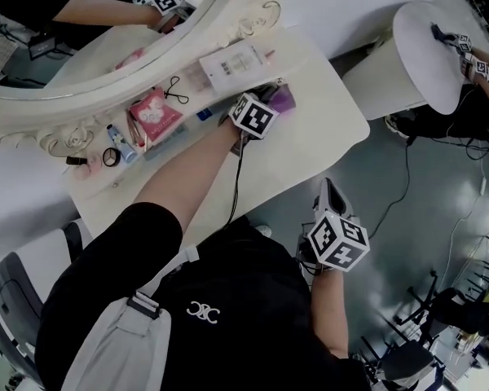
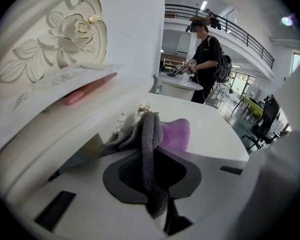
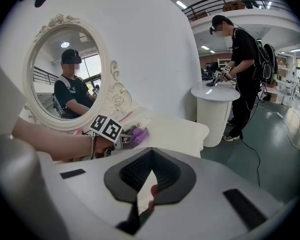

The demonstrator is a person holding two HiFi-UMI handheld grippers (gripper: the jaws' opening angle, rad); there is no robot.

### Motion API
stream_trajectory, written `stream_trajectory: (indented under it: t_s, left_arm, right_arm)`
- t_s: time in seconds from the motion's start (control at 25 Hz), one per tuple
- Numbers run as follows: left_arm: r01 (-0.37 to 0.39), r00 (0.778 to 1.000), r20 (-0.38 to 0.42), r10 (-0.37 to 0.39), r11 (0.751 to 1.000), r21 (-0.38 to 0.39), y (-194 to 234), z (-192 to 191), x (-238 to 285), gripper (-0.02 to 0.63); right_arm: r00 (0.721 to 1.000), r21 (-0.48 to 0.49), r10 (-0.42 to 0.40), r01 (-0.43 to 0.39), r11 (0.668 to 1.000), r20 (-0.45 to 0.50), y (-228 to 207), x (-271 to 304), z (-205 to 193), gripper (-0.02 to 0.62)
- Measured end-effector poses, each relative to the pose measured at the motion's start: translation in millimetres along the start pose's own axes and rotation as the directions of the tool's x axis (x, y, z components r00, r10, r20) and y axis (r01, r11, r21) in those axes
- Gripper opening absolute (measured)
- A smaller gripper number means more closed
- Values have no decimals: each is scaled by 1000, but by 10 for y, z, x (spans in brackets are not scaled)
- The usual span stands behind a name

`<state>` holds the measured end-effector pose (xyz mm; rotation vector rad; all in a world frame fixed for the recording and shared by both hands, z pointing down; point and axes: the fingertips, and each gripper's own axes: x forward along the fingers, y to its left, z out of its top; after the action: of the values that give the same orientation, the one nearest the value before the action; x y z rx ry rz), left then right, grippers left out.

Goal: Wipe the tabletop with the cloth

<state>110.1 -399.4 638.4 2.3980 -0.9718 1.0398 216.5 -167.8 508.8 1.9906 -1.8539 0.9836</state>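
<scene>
A grey and purple cloth (image 1: 281, 99) lies bunched on the white dressing table (image 1: 330, 129), close to the mirror's frame. My left gripper (image 1: 269, 98) is shut on it; in the left gripper view the grey fold (image 2: 151, 134) runs between the jaws and the purple part (image 2: 176, 134) rests on the tabletop (image 2: 215, 134). My right gripper (image 1: 330, 189) hangs off the table's front edge over the floor, jaws together with nothing in them. From the right gripper view (image 3: 144, 186) I see the cloth (image 3: 139, 133) and the left gripper's marker cube (image 3: 107, 128).
An ornate oval mirror (image 1: 220, 24) stands at the table's back. A pink box (image 1: 155, 114), a white card (image 1: 232, 65), a small bottle (image 1: 121, 145) and a black ring (image 1: 111, 156) lie by it. Another person works at a round pedestal table (image 1: 428, 51). A chair (image 1: 8, 292) sits at lower left.
</scene>
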Motion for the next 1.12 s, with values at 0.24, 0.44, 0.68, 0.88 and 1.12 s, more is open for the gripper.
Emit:
stream_trajectory:
  t_s: [0.24, 0.44, 0.68, 0.88, 1.12]
  left_arm:
    - [46, 999, -12, -45, 999, 26, -237, 47, 66, 51]
    - [136, 991, -23, -135, 991, 21, -755, -5, 67, 51]
    - [152, 987, -47, -152, 988, 7, -1390, -168, -23, 51]
    - [172, 983, -74, -170, 985, 20, -1790, -336, -112, 51]
    - [199, 977, -80, -196, 979, 34, -2152, -277, -5, 51]
  right_arm:
    - [999, 25, -40, 40, 999, 19, -145, -47, 67, 5]
    - [997, 59, -73, 70, 996, 37, -323, -78, 141, 5]
    - [998, 54, -52, 50, 997, 32, -388, -51, 128, 5]
    - [999, 39, -17, 15, 999, 48, -478, -49, 230, 5]
    - [998, 76, -7, 2, 997, 63, -867, -59, 333, 5]
